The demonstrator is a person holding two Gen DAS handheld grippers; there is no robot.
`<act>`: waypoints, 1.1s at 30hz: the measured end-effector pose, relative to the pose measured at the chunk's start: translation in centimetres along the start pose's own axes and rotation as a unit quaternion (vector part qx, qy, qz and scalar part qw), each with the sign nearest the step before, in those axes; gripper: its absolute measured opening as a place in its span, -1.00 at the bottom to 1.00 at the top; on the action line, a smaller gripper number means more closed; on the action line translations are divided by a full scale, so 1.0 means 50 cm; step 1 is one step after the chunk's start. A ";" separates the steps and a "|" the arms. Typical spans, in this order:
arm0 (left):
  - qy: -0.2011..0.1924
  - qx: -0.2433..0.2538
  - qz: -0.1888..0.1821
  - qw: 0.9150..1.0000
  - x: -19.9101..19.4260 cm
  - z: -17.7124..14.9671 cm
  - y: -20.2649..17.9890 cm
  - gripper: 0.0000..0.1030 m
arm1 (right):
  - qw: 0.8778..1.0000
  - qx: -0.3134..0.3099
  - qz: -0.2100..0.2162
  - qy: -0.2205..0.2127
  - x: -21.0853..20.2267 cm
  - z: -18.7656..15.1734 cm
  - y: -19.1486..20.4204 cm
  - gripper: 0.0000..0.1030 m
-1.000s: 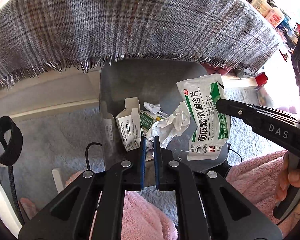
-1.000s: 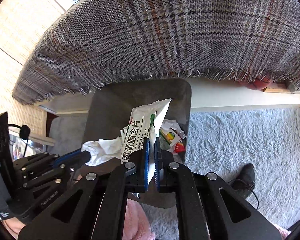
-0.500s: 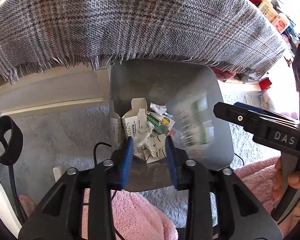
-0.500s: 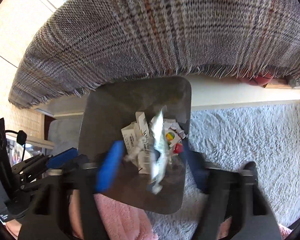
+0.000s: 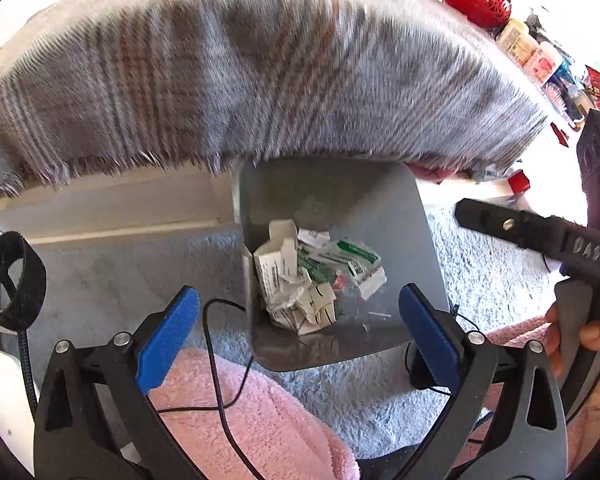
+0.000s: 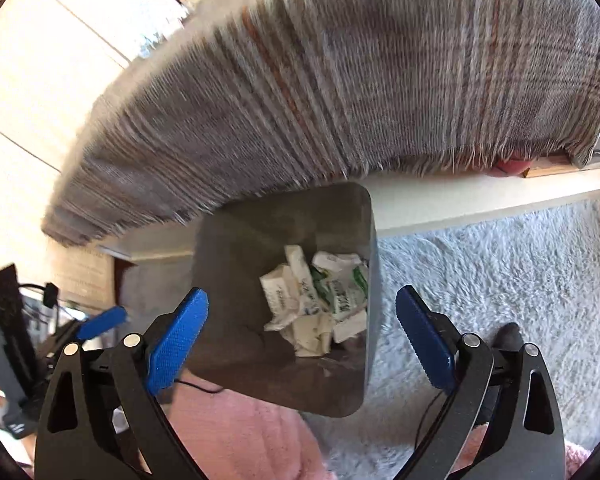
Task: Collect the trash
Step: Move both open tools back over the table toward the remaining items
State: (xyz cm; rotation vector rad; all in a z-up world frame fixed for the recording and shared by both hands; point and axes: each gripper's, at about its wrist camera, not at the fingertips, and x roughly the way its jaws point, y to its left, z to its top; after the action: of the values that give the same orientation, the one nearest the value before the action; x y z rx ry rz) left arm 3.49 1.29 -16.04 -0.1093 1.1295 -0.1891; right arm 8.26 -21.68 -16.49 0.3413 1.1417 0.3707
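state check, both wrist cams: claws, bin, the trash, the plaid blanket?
left claw: open, nothing between pads, jaws just opened
right claw: open, empty, jaws just opened
grey bin: upright, lidless, partly filled
green-and-white packet: lying in bin on the pile
crumpled paper: in bin
plaid blanket: draped, fringe overhanging bin's far rim

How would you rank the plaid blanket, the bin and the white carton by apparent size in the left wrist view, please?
1. Plaid blanket, though nearness may inflate it.
2. Bin.
3. White carton.
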 end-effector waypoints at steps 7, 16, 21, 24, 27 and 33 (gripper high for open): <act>-0.042 -0.016 0.017 0.999 -0.076 0.063 0.038 0.84 | 0.999 -0.021 0.007 -0.041 -0.080 0.076 0.036 0.85; -0.089 -0.010 0.039 0.995 -0.140 0.187 0.065 0.84 | 0.994 -0.064 0.002 -0.089 -0.139 0.224 0.113 0.85; -0.096 -0.007 0.043 0.994 -0.148 0.250 0.077 0.84 | 0.993 -0.077 0.005 -0.094 -0.127 0.304 0.157 0.85; -0.097 -0.013 0.044 0.994 -0.145 0.284 0.092 0.84 | 0.993 -0.085 0.013 -0.082 -0.093 0.345 0.188 0.73; -0.093 -0.014 0.047 0.994 -0.137 0.313 0.105 0.84 | 0.993 -0.100 0.021 -0.064 -0.048 0.378 0.223 0.44; -0.080 -0.005 0.048 0.996 -0.106 0.357 0.118 0.84 | 0.992 -0.117 0.024 -0.041 0.032 0.415 0.266 0.08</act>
State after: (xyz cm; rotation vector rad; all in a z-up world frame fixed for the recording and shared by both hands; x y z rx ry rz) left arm 18.02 8.01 -4.83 -0.0781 0.9731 -0.0866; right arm 26.50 -10.69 -4.05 0.1764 0.9979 0.5242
